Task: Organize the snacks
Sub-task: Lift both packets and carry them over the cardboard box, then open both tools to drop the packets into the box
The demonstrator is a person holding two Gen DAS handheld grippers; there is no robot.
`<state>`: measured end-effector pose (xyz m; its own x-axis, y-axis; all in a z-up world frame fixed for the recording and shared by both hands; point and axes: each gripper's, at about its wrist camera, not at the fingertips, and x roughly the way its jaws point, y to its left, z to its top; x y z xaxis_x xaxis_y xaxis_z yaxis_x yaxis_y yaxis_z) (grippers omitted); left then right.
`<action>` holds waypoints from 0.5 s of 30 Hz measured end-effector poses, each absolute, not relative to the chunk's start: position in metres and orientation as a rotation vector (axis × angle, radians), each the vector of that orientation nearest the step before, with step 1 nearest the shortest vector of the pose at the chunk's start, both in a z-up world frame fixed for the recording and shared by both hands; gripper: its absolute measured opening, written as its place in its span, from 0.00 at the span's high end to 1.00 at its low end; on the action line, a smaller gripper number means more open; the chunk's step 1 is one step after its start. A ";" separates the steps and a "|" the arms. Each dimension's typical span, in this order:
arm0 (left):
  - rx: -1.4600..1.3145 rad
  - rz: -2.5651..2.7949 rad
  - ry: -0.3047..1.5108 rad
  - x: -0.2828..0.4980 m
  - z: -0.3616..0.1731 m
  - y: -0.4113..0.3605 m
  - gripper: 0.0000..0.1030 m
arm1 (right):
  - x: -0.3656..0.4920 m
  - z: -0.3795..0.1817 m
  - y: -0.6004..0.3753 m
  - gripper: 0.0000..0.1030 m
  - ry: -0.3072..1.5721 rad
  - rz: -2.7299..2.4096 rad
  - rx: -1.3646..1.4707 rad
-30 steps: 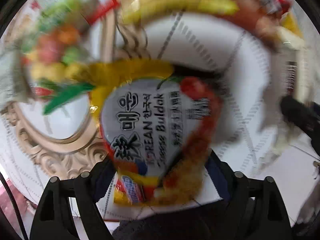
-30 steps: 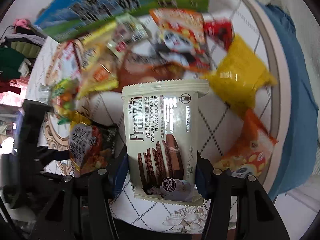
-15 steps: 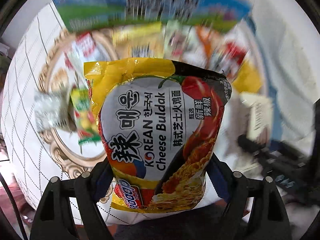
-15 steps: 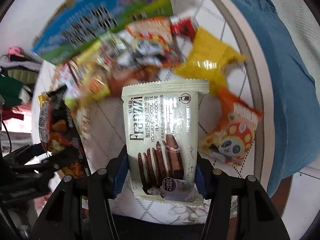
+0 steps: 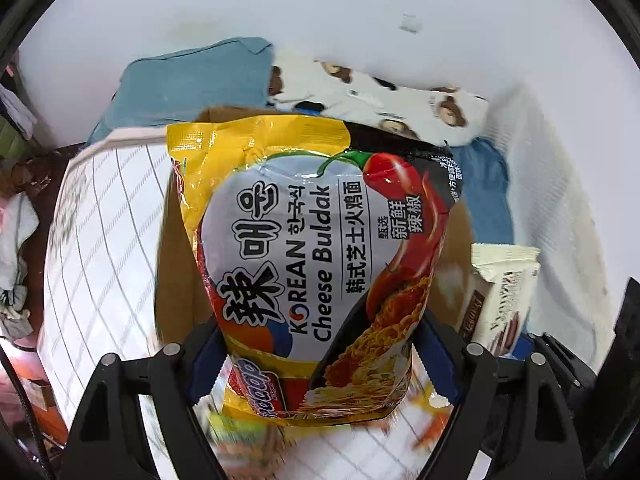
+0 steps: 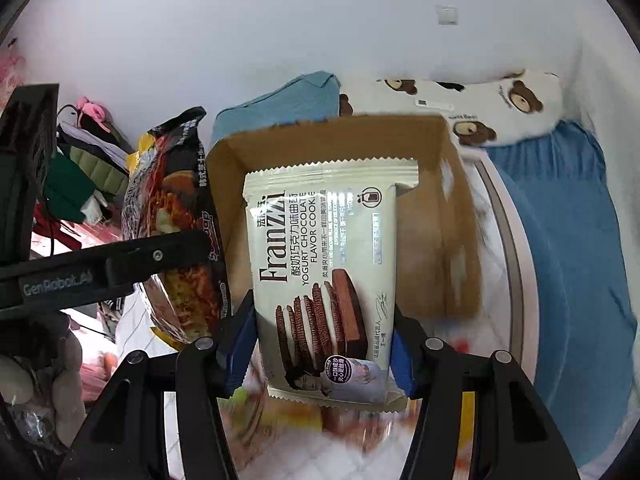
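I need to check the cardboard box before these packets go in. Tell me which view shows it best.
The right wrist view. There the cardboard box shows its open top, back wall and right wall behind the cookie packet. In the left wrist view the noodle packet covers most of it; only a brown strip at the left and top shows.

surface: grid-patterned tablecloth (image 5: pixel 100 240) | on it: open cardboard box (image 6: pixel 436 216)
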<state>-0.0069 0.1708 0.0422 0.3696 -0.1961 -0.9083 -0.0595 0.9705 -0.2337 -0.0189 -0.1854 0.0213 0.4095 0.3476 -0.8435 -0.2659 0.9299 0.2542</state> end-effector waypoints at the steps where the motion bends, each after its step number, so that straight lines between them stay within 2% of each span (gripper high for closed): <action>1: -0.249 -0.072 1.209 0.001 0.038 0.180 0.20 | -0.003 0.014 -0.177 0.42 1.094 0.386 0.074; 3: -0.259 -0.053 1.261 0.032 0.032 0.205 0.20 | 0.031 -0.004 -0.166 0.42 1.124 0.376 0.059; 7: -0.246 -0.027 1.363 0.074 -0.004 0.207 0.20 | 0.085 -0.043 -0.159 0.42 1.213 0.354 0.064; 15: -0.257 -0.030 1.487 0.106 -0.024 0.208 0.20 | 0.163 -0.097 -0.126 0.41 1.317 0.337 0.088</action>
<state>0.1064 0.2085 -0.0240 0.0889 -0.1773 -0.9801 -0.1373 0.9725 -0.1883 0.1628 -0.1259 -0.0973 0.2100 0.2910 -0.9334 -0.1924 0.9483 0.2524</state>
